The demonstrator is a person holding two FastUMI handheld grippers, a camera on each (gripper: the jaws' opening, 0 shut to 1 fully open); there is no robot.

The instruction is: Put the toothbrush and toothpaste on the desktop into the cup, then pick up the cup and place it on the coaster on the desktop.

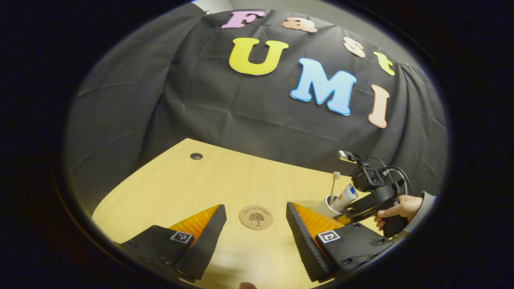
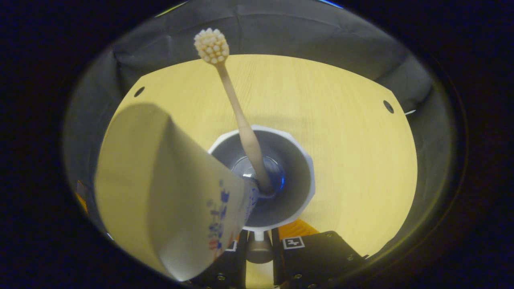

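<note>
Pale wood-grain desktop (image 1: 176, 184) with matt finish, round coaster (image 1: 255, 217) of cork-like or wooden look bearing an engraved tree, smooth glossy cup (image 2: 299, 160), smooth toothpaste tube (image 2: 160, 188), matt toothbrush (image 2: 237, 108), creased matt cloth wall (image 1: 225, 116).

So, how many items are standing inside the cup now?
2: the toothbrush stands in the cup, head up, and the toothpaste tube leans out over its rim. Anything smaller beneath them would be hidden.

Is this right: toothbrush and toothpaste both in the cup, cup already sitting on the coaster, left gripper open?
Not quite. The cup isn't on the coaster; the left gripper view shows the coaster bare, cup off to its side. Toothbrush and toothpaste are in it, left gripper open.
</note>
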